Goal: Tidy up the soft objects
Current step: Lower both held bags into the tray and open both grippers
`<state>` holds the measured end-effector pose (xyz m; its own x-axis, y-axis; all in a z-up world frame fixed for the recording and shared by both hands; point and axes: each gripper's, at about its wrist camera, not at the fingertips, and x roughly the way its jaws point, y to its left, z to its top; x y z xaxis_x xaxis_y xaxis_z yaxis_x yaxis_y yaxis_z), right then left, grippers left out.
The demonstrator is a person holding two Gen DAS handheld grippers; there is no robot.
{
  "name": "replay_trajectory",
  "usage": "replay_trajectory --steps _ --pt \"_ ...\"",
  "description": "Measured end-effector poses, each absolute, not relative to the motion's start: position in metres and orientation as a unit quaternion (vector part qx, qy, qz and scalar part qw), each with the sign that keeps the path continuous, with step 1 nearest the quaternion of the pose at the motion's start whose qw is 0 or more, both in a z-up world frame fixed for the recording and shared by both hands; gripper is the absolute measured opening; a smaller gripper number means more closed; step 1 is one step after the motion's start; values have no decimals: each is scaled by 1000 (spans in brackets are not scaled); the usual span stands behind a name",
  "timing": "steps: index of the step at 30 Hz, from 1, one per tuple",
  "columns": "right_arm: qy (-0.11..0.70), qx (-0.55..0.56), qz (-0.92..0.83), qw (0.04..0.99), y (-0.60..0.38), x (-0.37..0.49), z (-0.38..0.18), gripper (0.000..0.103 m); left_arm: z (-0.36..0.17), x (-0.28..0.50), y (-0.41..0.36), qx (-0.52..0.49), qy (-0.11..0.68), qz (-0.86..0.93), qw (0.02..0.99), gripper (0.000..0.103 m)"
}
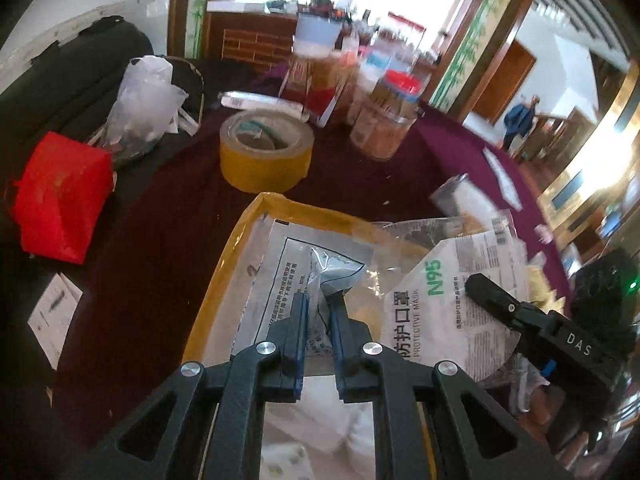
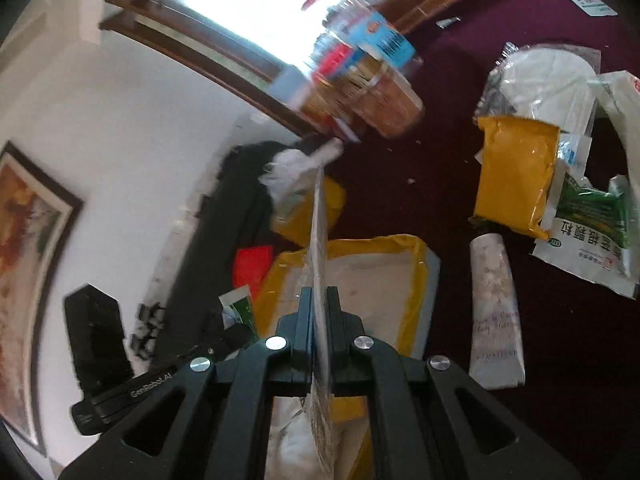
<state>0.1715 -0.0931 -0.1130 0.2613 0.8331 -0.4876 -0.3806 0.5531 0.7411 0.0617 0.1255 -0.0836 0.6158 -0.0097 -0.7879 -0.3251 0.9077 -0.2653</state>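
My left gripper is shut on a small clear plastic packet, held over the yellow tray. In the tray lies a grey printed bag. My right gripper reaches in from the right, shut on a white N95 mask packet. In the right wrist view, my right gripper pinches that packet edge-on above the yellow tray. Other soft packs lie on the dark red tablecloth: a yellow pouch, a mask packet, a green-and-white sachet and a white tube.
A roll of yellow tape stands behind the tray. A red bag and a clear plastic bag lie at left. Jars and boxes crowd the table's back. A paper slip lies at the left edge.
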Motion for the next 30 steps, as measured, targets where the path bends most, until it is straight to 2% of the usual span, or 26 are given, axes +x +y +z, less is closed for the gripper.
replay_trajectory --steps 8,11,12,13,15,16,17,18,20,23,25,28,30 --pt "477 221 398 752 -69 176 -131 7 -121 106 131 -165 491 100 850 11" --pt "454 197 407 768 -64 172 -130 9 -129 114 134 -169 499 106 843 15" --pt "451 189 406 772 -63 171 -128 15 -132 114 137 -175 501 109 840 20" --pt "449 186 407 773 -63 170 -127 21 -133 115 139 -179 502 108 839 30" --pt "441 184 422 770 -62 169 -125 57 -135 113 145 -199 502 102 836 37" --pt "435 186 423 773 -63 168 -123 60 -133 111 145 -209 498 94 837 48" --pt "426 188 422 778 -67 167 -120 61 -130 108 145 -217 491 85 839 63" --pt "415 187 423 784 -70 165 -117 61 -125 105 142 -216 485 83 843 67" --pt "395 191 424 792 -78 163 -110 61 -116 97 137 -209 471 94 852 68" --pt "365 191 428 805 -91 155 -100 67 -100 75 128 -222 449 94 860 70" --pt "359 188 436 804 -90 152 -98 67 -89 55 118 -230 430 90 869 76" --pt "343 152 422 825 -83 144 -90 67 -79 27 102 -224 402 100 882 77" --pt "362 138 445 807 -70 143 -89 67 -78 18 98 -222 401 111 882 77"
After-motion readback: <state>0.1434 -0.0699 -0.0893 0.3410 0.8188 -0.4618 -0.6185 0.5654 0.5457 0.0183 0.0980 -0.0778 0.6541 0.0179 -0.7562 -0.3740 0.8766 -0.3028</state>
